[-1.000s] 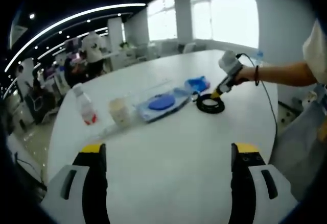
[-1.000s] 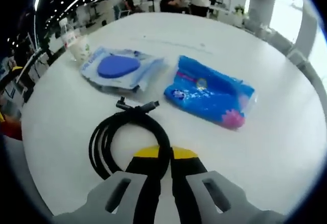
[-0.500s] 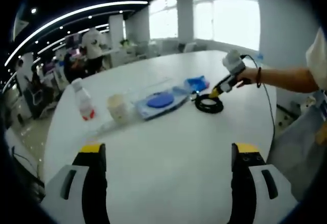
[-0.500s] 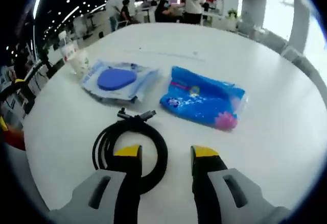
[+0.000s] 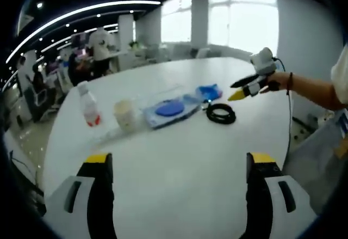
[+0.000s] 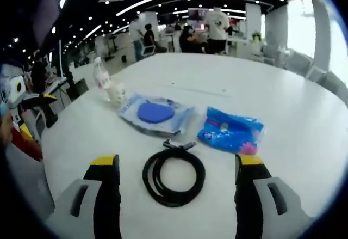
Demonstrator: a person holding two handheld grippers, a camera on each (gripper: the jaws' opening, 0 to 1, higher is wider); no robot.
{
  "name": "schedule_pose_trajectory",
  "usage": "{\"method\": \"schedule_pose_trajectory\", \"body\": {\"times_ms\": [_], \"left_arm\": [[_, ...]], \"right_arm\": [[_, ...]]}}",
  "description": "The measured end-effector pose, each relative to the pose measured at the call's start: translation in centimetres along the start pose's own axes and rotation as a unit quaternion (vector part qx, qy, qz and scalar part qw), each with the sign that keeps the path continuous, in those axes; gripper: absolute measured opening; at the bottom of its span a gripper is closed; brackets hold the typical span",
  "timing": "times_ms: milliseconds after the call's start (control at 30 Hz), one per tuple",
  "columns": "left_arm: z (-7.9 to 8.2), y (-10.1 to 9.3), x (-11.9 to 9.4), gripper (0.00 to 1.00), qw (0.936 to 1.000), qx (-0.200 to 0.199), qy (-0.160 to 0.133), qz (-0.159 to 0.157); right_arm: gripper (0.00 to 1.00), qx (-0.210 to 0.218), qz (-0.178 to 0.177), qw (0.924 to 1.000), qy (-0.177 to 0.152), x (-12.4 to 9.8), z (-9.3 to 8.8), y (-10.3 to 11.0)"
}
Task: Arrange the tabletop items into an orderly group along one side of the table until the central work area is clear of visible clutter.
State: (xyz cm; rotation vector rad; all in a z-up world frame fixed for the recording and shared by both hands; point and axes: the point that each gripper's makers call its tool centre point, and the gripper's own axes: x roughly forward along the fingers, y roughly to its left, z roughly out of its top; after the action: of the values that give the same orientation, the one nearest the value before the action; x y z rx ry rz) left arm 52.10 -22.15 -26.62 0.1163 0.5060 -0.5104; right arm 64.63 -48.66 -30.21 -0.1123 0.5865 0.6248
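A row of items lies across the white round table (image 5: 185, 157): a clear bottle with a red label (image 5: 88, 105), a pale cup (image 5: 124, 114), a clear bag holding a blue disc (image 5: 170, 109), a blue packet (image 5: 209, 92) and a coiled black cable (image 5: 221, 113). My left gripper (image 5: 180, 158) is open over bare table, well short of them. A hand holds my right gripper (image 5: 247, 86) raised above and to the right of the coil. In the right gripper view that gripper (image 6: 175, 160) is open, with the cable (image 6: 174, 176) lying free between its jaws, below the bag (image 6: 155, 112) and the packet (image 6: 231, 133).
The bottle (image 6: 100, 75) and cup (image 6: 116, 93) stand near the table's far left edge. Chairs, desks and several people fill the office behind. Bright windows line the far wall. A person's arm (image 5: 315, 86) reaches in from the right.
My right gripper has opened, let go of the black cable and pulled up and back from it. The cable stays flat on the table. The left gripper has stayed open.
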Motion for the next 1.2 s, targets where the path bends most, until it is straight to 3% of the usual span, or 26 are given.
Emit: {"method": "schedule_pose_trajectory", "body": {"times_ms": [133, 233, 500, 867, 1200], "left_arm": [[0.3, 0.1, -0.2, 0.99, 1.0, -0.002, -0.005, -0.002], [0.6, 0.3, -0.6, 0.99, 0.9999, 0.01, -0.006, 0.002], [1.9, -0.3, -1.6, 0.99, 0.9995, -0.007, -0.03, -0.01], [0.7, -1.7, -2.6, 0.99, 0.9996, 0.001, -0.026, -0.011], [-0.1, -1.6, -4.0, 0.99, 0.9996, 0.013, -0.022, 0.016]], "right_arm": [[0.99, 0.004, 0.007, 0.9999, -0.011, -1.5, 0.6, 1.6], [1.0, 0.007, 0.012, 0.9998, -0.011, -2.6, 0.6, 2.7], [1.0, 0.01, 0.028, 0.9994, -0.015, -5.3, 0.4, 5.5], [1.0, -0.008, 0.025, 0.9989, -0.039, -9.0, -0.4, 9.0], [1.0, -0.009, 0.045, 0.9978, -0.048, -10.5, -2.2, 12.7]]}}
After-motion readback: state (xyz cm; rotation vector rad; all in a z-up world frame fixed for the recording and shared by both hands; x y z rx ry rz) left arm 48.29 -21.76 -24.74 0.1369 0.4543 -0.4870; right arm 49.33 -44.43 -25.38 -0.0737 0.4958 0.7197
